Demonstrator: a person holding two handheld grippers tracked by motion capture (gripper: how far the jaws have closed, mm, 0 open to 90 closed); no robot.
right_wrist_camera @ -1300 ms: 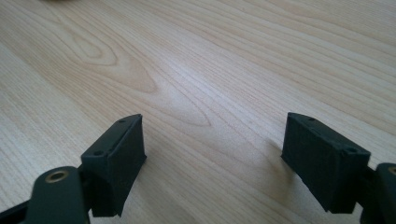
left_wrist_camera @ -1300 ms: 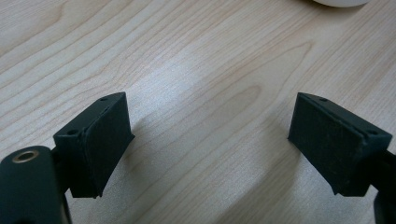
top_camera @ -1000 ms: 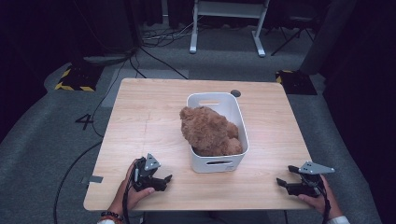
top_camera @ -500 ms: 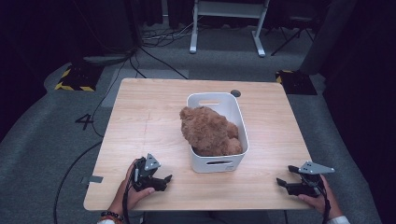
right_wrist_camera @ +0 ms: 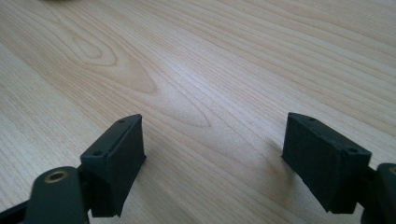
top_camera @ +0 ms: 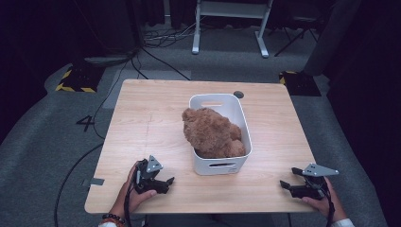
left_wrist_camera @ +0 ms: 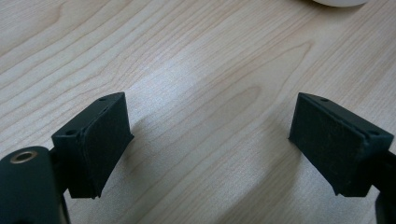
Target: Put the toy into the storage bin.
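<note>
A brown teddy bear [top_camera: 213,133] lies in a white plastic bin [top_camera: 221,166] in the middle of the wooden table [top_camera: 146,113]. My left gripper [top_camera: 169,182] rests on the table near the front edge, left of the bin, pointing right toward it. Its jaws stand open over bare wood, my left gripper [left_wrist_camera: 210,144] holding nothing. My right gripper [top_camera: 283,185] rests at the front right corner, pointing left. It is open too, with only wood grain between the jaws of my right gripper [right_wrist_camera: 212,161].
A small dark round spot [top_camera: 239,94] sits on the table behind the bin. Cables [top_camera: 161,59], a white desk frame [top_camera: 229,28] and yellow-black striped blocks [top_camera: 75,80] lie on the grey floor beyond the table.
</note>
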